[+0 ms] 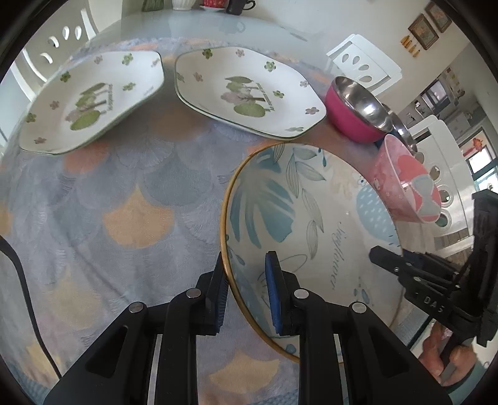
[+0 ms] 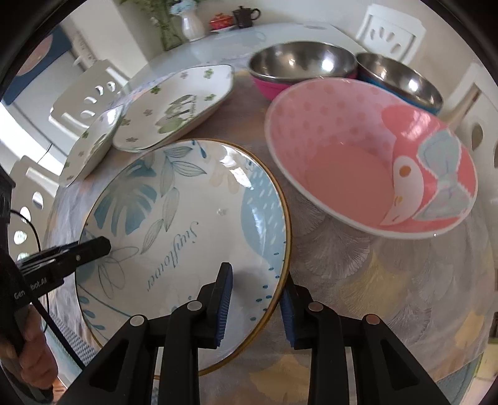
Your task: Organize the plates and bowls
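A large round plate [image 1: 295,218] [image 2: 186,202] with blue leaves and a gold rim lies on the patterned tablecloth. My left gripper [image 1: 246,268] is shut on its left rim, one pad outside and one on the plate face. My right gripper [image 2: 256,277] is shut on the opposite rim in the same way. Each gripper also shows in the other's view: the right gripper [image 1: 386,255] and the left gripper [image 2: 93,246]. A pink bowl [image 2: 358,162] [image 1: 404,187] with a bow pattern stands just right of the plate. Two white flowered plates [image 1: 90,99] [image 1: 249,93] lie behind.
Behind the pink bowl stand two steel bowls, one pink outside [image 1: 351,115] [image 2: 298,62] and one blue outside [image 2: 401,81]. A vase [image 2: 193,25] and a teapot [image 2: 246,14] are at the table's far end. White chairs [image 1: 361,62] ring the table. A person's hand [image 1: 442,352] holds the right gripper.
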The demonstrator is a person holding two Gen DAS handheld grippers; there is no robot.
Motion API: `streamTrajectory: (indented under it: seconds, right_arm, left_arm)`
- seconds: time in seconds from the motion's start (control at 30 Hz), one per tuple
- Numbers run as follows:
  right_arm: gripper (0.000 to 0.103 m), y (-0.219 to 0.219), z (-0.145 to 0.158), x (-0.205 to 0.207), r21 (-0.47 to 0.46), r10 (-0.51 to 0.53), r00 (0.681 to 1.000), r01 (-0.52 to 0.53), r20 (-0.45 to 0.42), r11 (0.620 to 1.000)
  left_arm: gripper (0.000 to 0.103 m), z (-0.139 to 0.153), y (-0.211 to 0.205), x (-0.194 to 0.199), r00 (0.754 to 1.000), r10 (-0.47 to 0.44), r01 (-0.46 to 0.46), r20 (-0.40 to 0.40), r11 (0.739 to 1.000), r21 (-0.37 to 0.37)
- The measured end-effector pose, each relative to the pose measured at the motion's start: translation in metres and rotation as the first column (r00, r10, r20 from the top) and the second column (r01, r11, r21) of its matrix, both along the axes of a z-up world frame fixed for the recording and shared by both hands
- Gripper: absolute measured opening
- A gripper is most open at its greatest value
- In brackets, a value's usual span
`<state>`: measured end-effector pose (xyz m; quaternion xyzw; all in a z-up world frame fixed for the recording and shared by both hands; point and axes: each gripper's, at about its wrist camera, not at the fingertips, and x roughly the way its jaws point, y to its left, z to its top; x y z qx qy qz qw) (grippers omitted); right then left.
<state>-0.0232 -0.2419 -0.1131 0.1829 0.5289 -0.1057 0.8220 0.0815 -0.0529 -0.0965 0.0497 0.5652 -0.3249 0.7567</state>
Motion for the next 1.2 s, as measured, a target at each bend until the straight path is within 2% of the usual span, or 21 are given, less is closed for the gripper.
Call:
streamTrajectory:
  seconds: [0.17,0.4,0.5,0.77,0.93,1.07,1.2]
  right_arm:
    - [0.028,0.019,0.009,0.000,-0.003,0.070,0.997,-0.070,0.011,0.998]
    - [0.029,0.056,0.022,0.009,-0.024,0.159,0.987,-0.158,0.036,0.987]
    - [0.029,0.079,0.032,0.020,-0.043,0.216,0.975,-0.213,0.058,0.976]
    - [0.029,0.149,0.046,0.054,0.001,0.307,0.943,-0.310,0.130,0.951]
    - [0.029,0.192,0.039,0.076,0.013,0.340,0.932,-0.345,0.125,0.939]
    - [0.029,0.210,0.017,0.085,0.030,0.345,0.935,-0.349,0.086,0.937]
    - [0.029,0.225,0.003,0.086,0.013,0.350,0.935,-0.351,0.055,0.936]
  left_arm:
    - [0.019,0.008,0.019,0.000,1.000,0.026,-0.026,0.017,1.000,-0.005]
    - [0.019,0.025,0.061,-0.004,0.993,0.082,-0.083,0.082,0.996,0.012]
    - [0.019,0.039,0.089,-0.001,0.983,0.142,-0.145,0.118,0.989,0.010]
    - [0.019,0.069,0.162,0.013,0.942,0.265,-0.272,0.206,0.962,0.008]
    - [0.019,0.059,0.193,0.023,0.923,0.305,-0.323,0.234,0.945,0.043]
    - [0.019,0.033,0.209,0.031,0.925,0.324,-0.342,0.200,0.938,0.063]
    - [0.019,0.020,0.219,0.034,0.926,0.338,-0.351,0.170,0.935,0.053]
